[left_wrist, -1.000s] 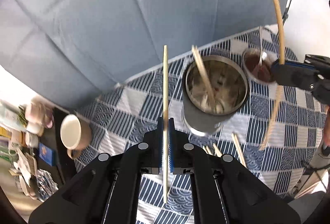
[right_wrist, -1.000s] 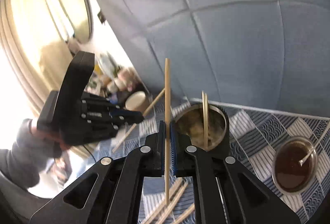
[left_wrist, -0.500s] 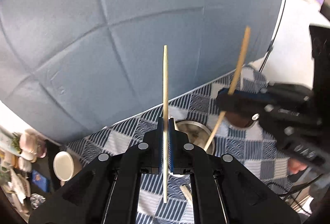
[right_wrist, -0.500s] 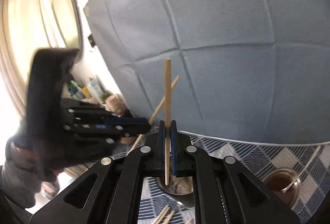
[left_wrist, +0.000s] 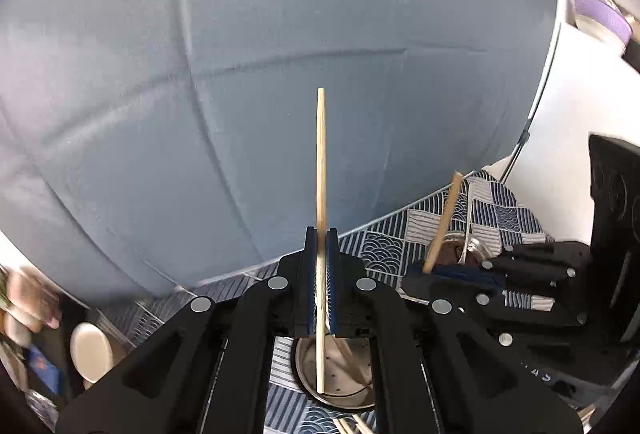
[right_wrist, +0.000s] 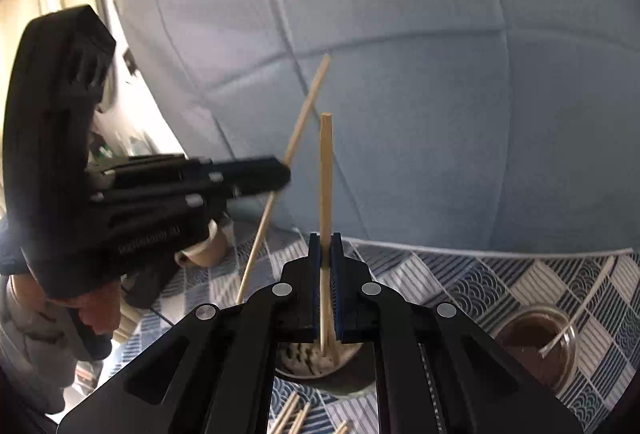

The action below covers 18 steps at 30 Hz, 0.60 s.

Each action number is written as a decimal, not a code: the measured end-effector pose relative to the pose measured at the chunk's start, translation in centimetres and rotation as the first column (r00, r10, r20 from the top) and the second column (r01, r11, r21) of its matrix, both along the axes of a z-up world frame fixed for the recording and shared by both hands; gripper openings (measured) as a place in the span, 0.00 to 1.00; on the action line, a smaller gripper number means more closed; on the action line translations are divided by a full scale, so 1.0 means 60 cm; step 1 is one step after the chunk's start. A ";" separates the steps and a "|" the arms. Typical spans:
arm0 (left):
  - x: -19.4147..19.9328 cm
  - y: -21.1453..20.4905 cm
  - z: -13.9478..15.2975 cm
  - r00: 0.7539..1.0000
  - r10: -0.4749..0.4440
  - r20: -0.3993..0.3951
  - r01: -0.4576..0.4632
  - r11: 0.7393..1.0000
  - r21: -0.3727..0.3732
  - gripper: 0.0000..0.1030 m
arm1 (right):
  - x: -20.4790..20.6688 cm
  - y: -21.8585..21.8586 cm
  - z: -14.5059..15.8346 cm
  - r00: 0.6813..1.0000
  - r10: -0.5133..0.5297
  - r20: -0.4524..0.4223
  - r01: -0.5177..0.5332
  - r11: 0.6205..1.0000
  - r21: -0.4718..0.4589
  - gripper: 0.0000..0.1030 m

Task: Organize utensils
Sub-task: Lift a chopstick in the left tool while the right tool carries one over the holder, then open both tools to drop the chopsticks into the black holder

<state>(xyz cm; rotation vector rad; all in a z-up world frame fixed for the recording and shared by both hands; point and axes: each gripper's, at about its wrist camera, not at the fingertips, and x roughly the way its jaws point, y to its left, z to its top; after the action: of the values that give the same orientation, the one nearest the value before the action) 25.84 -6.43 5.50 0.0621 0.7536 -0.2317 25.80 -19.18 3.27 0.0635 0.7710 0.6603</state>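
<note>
The pale wooden chopstick (left_wrist: 320,170) in the left gripper (left_wrist: 320,234) stands upright, its long axis running straight along the fingers: the narrow tip points up against the grey-blue padded backdrop (left_wrist: 240,74) and the lower end hangs over the open mouth of the round stainless-steel utensil holder (left_wrist: 340,390). The blue-padded jaws are nearly closed, clamped on the stick around its middle. From the right wrist view the same stick (right_wrist: 298,138) reads as tilted, top leaning right, and crossing the tips of the left gripper (right_wrist: 280,176).

The second pale wooden chopstick (right_wrist: 326,186) sits in the right gripper (right_wrist: 325,246), also upright along the fingers, its squared thick end pointing up and its lower end reaching down into the steel holder (right_wrist: 304,358). These jaws too are narrowed onto the stick, pinching it near its middle. In the left wrist view this stick (left_wrist: 444,222) leans to the right above the right gripper (left_wrist: 424,274).

The holder stands on a blue-and-white patterned tablecloth (right_wrist: 480,282), directly below both grippers. More loose wooden chopsticks (right_wrist: 292,414) lie on the cloth just in front of it. A small glass bowl of dark brown sauce (right_wrist: 536,350) with a spoon sits to the right, and a cream-coloured cup (left_wrist: 90,352) stands at the far left.
</note>
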 end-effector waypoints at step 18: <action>-0.044 0.018 -0.071 0.999 0.005 0.041 -0.004 1.000 -0.022 0.12 | -0.034 -0.024 -0.031 0.994 -0.066 -0.086 0.062 0.997 -0.047 0.10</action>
<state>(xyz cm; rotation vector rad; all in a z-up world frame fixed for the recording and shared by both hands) 23.20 -5.32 1.23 0.0443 0.7100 -0.2340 23.76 -20.61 1.42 0.0770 0.8646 0.5822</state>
